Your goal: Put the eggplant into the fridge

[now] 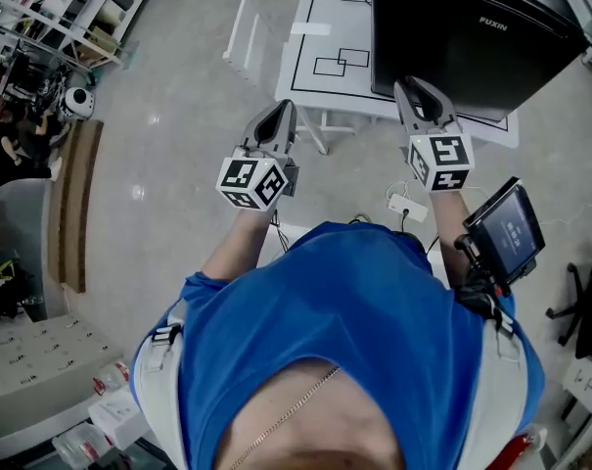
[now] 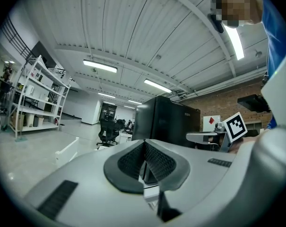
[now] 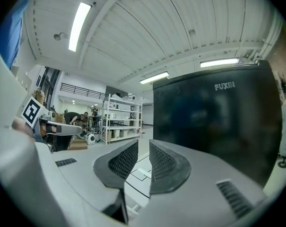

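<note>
No eggplant shows in any view. The black fridge [image 1: 472,37] stands on a white table [image 1: 320,27] marked with black lines, straight ahead of me; its dark front also fills the right gripper view [image 3: 213,122] and appears further off in the left gripper view [image 2: 164,122]. My left gripper [image 1: 281,111] is held level over the floor, left of the table, and its pads [image 2: 152,160] are pressed together with nothing between them. My right gripper [image 1: 416,91] points at the fridge's near side. A narrow gap stands between its jaws [image 3: 143,150], and the gap holds nothing.
A low white rail [image 1: 239,37] stands left of the table. A power strip [image 1: 408,207] lies on the floor below my hands. A small screen [image 1: 506,228] rides on the right forearm. Shelving racks [image 1: 70,8] and people [image 1: 7,135] are far left, and an office chair [image 1: 579,306] is at the right.
</note>
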Demonstrator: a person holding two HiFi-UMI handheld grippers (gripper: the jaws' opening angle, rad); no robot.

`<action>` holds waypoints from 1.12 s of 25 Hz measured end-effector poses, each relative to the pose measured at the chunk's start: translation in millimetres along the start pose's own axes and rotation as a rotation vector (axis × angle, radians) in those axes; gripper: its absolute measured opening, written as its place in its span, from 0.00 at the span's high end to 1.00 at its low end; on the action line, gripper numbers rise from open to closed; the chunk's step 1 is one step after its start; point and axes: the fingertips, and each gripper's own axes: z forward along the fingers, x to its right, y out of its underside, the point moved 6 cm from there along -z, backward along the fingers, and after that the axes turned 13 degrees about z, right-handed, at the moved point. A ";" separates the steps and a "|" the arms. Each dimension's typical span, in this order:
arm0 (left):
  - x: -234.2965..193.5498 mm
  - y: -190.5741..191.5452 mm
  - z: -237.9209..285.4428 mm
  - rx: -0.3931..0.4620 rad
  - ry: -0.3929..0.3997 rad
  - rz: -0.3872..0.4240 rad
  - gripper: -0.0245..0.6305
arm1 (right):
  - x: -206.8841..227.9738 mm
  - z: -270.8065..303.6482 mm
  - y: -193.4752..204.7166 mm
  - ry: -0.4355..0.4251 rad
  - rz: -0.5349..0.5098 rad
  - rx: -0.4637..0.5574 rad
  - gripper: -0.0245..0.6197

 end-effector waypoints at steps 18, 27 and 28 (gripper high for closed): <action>30.6 15.0 9.5 -0.001 0.079 -0.023 0.95 | -9.4 -44.6 33.5 -0.009 0.107 -0.047 0.95; 52.1 5.3 -25.6 0.005 0.104 -0.034 0.95 | -37.4 -95.4 35.3 0.006 0.149 -0.053 0.96; 53.2 5.8 -26.7 0.004 0.106 -0.033 0.95 | -38.4 -97.2 36.2 0.007 0.151 -0.051 0.96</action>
